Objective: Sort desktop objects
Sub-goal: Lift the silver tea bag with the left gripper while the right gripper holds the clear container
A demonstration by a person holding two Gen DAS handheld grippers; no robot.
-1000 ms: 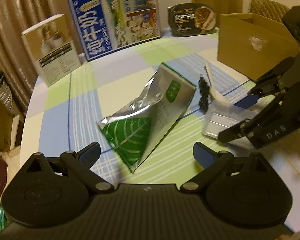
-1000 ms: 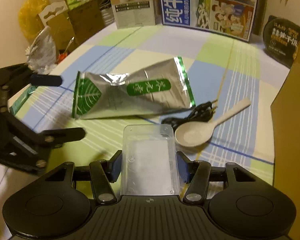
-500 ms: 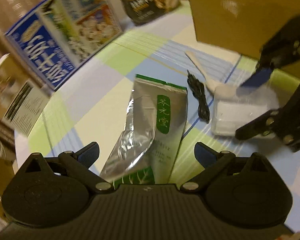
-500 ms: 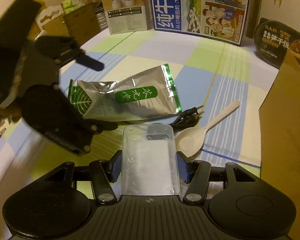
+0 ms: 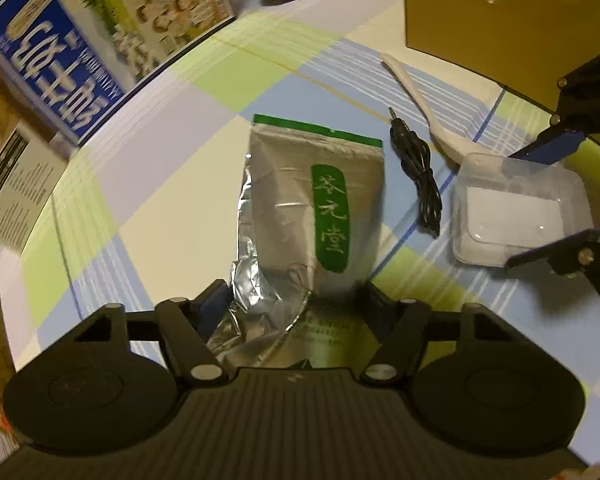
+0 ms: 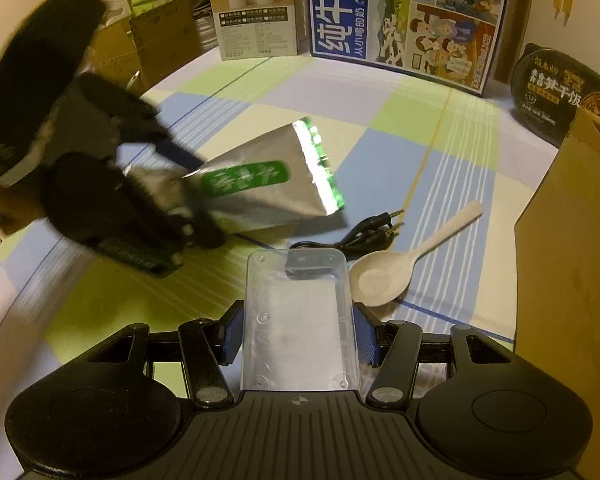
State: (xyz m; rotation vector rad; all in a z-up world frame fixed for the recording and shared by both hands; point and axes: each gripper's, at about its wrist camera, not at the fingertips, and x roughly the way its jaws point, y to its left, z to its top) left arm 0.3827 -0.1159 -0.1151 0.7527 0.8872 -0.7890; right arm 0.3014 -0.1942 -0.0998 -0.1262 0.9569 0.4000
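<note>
The left gripper (image 5: pixel 296 300) is closing its jaws around the near end of the foil pouch (image 5: pixel 316 208), lying lengthwise away from it on the table; the right gripper (image 6: pixel 300 336) is pinching the clear box (image 6: pixel 300 320).

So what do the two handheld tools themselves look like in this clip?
Both match: the left tool and right tool are matte black, with a ribbed body, two round domed housings, angular linkage arms with silver pivot pins, and blue pads on the fingers. A small crosshair mark sits on the body. No cables, sleeves or hands show.
</note>
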